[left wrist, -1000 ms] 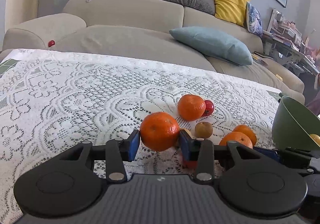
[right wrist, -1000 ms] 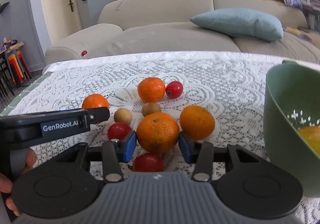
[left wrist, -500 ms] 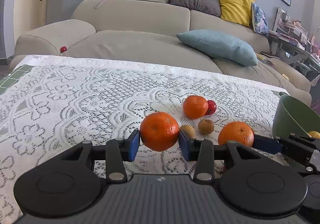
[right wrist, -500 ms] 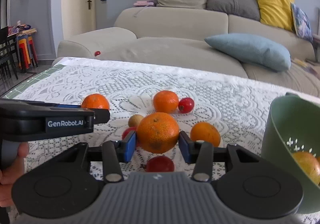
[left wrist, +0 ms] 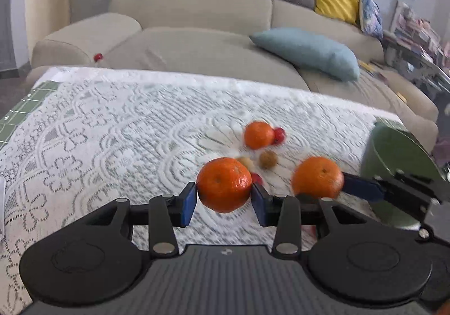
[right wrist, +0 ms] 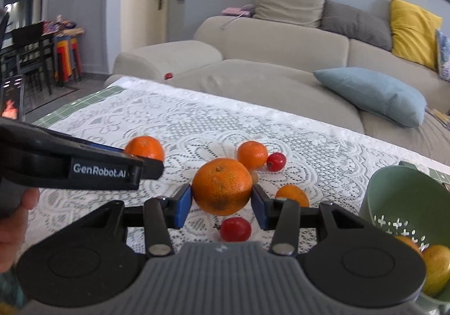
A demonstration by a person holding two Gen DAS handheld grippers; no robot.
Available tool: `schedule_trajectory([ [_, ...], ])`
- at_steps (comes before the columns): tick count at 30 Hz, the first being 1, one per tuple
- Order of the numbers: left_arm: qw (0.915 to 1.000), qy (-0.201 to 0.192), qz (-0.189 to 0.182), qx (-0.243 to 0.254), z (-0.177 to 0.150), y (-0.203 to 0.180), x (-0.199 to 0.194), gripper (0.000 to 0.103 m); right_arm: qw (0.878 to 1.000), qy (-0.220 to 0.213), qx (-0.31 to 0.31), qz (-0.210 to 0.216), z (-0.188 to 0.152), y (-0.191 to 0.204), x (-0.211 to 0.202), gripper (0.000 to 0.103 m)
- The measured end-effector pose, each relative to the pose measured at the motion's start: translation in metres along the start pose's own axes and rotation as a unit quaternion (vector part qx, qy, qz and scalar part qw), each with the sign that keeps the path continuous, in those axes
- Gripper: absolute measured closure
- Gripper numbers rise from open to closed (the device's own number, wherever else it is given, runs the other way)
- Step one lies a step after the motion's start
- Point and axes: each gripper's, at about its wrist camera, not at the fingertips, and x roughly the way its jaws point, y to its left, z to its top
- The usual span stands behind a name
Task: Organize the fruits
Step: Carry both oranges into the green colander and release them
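My left gripper (left wrist: 224, 199) is shut on an orange (left wrist: 224, 184), held above the lace cloth. My right gripper (right wrist: 220, 202) is shut on a second, larger orange (right wrist: 222, 186), also in the air. In the left wrist view the right gripper's orange (left wrist: 317, 177) hangs beside mine, just left of the green bowl (left wrist: 399, 152). On the cloth lie an orange (right wrist: 252, 154), a red tomato (right wrist: 276, 161), another orange (right wrist: 292, 195), a second tomato (right wrist: 234, 228) and small brown fruits (left wrist: 268, 159). The green bowl (right wrist: 405, 191) holds yellow-orange fruit (right wrist: 437, 267).
A white lace cloth (left wrist: 112, 132) covers the table. Behind its far edge stands a beige sofa (left wrist: 197, 42) with a blue cushion (left wrist: 306, 52). A person's hand (right wrist: 17, 219) holds the left gripper at the left of the right wrist view.
Both grippers have risen with their oranges, so the fruit on the cloth sits lower and farther off. The right gripper has tilted, and the two held oranges are closer together.
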Motion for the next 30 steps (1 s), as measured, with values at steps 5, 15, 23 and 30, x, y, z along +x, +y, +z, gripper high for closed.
schedule_trajectory([
  [5, 0.9987, 0.037, -0.028, 0.023, 0.007, -0.016, -0.011, 0.056, 0.997, 0.043, -0.051, 0.036, 0.01, -0.007, -0.011, 0.06],
  [15, 0.9813, 0.117, -0.102, 0.114, 0.024, -0.06, -0.018, 0.056, 0.982, 0.136, -0.1, 0.088, 0.024, -0.04, -0.028, 0.06],
  [23, 0.9509, 0.186, -0.143, 0.202, 0.041, -0.106, -0.013, 0.056, 0.973, 0.178, -0.114, 0.095, 0.039, -0.067, -0.05, 0.06],
  [30, 0.9318, 0.211, -0.175, 0.238, 0.064, -0.146, -0.003, 0.056, 0.967, 0.201, -0.145, 0.059, 0.052, -0.089, -0.065, 0.06],
])
